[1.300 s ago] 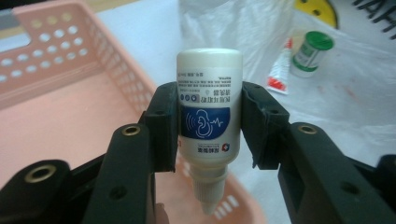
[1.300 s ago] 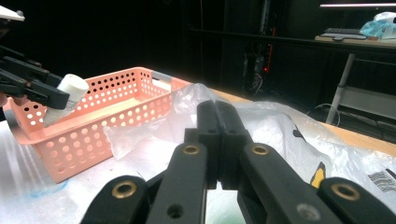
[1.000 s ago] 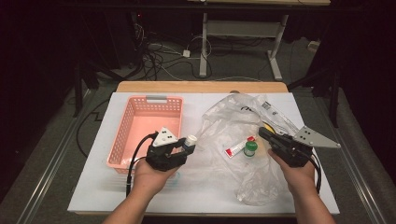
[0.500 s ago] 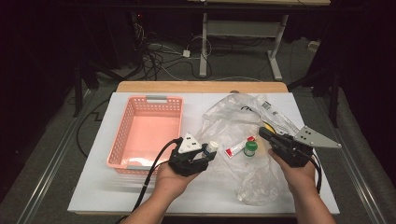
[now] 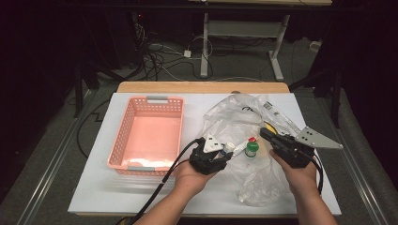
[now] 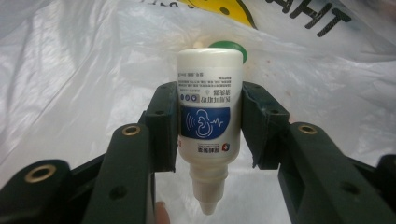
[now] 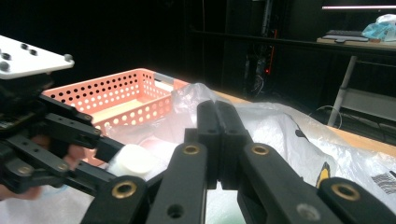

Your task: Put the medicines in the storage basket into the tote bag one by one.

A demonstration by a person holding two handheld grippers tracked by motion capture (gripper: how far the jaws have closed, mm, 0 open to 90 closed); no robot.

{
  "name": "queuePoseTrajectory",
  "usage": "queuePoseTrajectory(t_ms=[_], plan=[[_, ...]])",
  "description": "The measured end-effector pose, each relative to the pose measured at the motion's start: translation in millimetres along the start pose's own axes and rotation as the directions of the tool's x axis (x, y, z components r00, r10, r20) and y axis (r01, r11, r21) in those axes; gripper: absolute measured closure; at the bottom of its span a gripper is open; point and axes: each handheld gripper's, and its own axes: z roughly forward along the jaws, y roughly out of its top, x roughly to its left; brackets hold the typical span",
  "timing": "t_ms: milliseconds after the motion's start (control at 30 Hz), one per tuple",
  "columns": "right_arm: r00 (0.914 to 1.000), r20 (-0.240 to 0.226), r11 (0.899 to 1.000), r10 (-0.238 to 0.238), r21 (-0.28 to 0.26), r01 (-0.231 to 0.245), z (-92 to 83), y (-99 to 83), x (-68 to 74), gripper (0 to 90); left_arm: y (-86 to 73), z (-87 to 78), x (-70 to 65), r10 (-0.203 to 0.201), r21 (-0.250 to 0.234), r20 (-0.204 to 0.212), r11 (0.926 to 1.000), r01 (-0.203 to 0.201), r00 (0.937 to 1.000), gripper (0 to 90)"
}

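Pink perforated basket [image 5: 149,132] on white table [image 5: 94,187], green-capped bottle [image 5: 251,150] beside, cables on floor [image 5: 159,56]

A dim lab set up for recording handling work

A white board [image 5: 117,187] on a wooden table [image 5: 202,87] bears a pink basket [image 5: 123,132], just left of the left gripper [image 5: 224,153]; beyond both grippers, past the table's far edge, cables [image 5: 159,56] lie tangled on the grey floor (2 metal desk legs [image 5: 204,51] stand there), and the surroundings are dark.
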Motion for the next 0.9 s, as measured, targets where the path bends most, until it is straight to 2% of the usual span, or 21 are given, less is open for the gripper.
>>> queuePoseTrajectory(t_ms=[533,667,900], plan=[[1.0000,-0.003,1.000,0.003,-0.006,-0.003,-0.1,0.8,0.5,90.0,16.9,44.6,2.7,0.003,-0.001,-0.017,1.0000,-0.003,0.9998,57.9],[1.0000,-0.004,1.000,0.003,-0.006,-0.003,0.2,0.6,0.1,90.0,21.5,53.6,3.7,0.001,-0.001,-0.039,1.0000,-0.001,0.9992,57.9],[1.0000,-0.003,1.000,0.006,-0.003,-0.006,0.5,0.2,-0.4,90.0,31.6,67.3,7.8,0.021,-0.019,-0.082,0.9996,-0.022,0.9964,57.9]])
